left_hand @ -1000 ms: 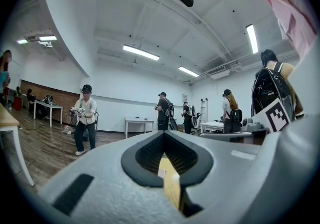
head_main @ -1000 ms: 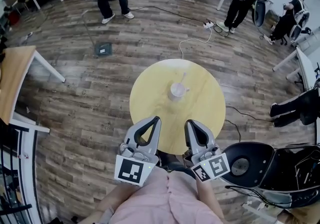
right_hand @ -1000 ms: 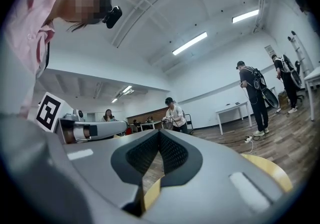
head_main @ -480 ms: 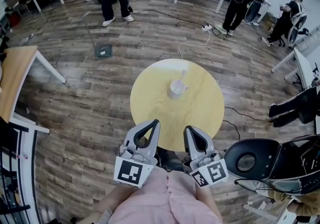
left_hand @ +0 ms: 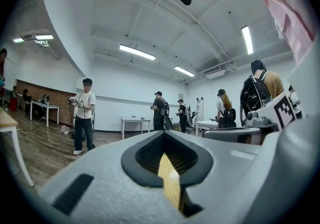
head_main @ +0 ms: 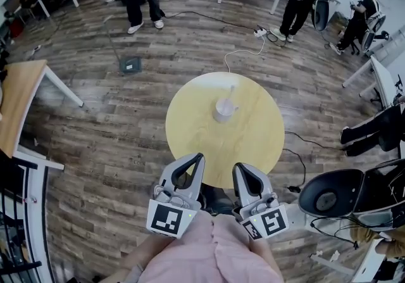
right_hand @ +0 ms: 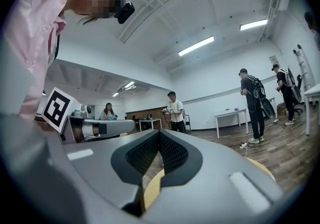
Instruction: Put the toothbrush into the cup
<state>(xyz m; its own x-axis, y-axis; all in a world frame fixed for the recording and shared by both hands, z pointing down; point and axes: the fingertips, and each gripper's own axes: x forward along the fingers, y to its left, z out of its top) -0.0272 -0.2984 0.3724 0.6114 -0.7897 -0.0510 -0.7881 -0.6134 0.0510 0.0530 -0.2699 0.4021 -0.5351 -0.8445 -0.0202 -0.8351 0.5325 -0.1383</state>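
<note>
**Toothbrush looks home in the cup**

We see the cup (head_main: 223, 110) mid-worktop (head_main: 196, 133), with the toothbrush (head_main: 231, 93) standing in it, leaning over the far rim. We judge the task done. Our left hand-held gripper (head_main: 198, 159) and right hand-held gripper (head_main: 237, 167) hang at the near edge, well apart from the cup, jaws together and empty.
</note>
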